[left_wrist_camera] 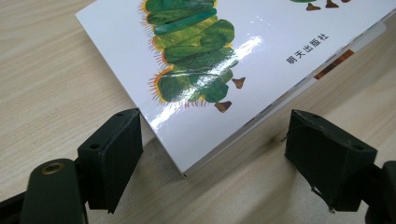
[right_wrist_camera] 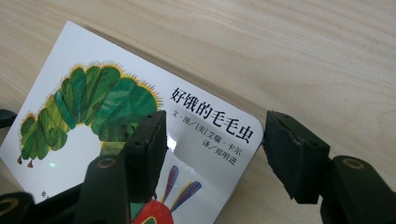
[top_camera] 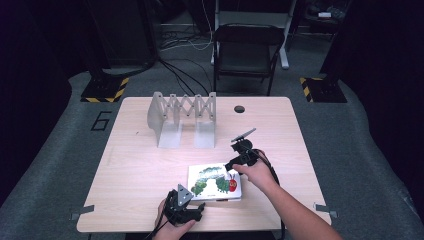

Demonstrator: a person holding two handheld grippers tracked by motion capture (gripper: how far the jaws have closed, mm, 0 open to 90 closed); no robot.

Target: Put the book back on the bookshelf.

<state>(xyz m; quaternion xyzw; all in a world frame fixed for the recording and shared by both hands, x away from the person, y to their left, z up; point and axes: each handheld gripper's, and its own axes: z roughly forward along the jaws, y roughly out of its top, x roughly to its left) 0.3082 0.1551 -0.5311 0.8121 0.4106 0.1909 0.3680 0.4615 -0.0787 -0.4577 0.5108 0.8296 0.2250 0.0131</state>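
Observation:
A white picture book [top_camera: 215,181] with a green caterpillar on its cover lies flat on the wooden table [top_camera: 135,165], near the front edge. My left gripper [top_camera: 189,209] is at the book's front left corner [left_wrist_camera: 184,170], open, with the corner between its jaws. My right gripper [top_camera: 239,159] is open above the book's far right corner [right_wrist_camera: 247,126]; one jaw hangs over the cover [right_wrist_camera: 93,107], the other over bare table. Neither gripper holds anything.
A grey metal folding rack [top_camera: 182,117] stands at the middle back of the table. A round cable hole [top_camera: 239,108] is behind it to the right. A black chair [top_camera: 247,52] stands beyond the far edge.

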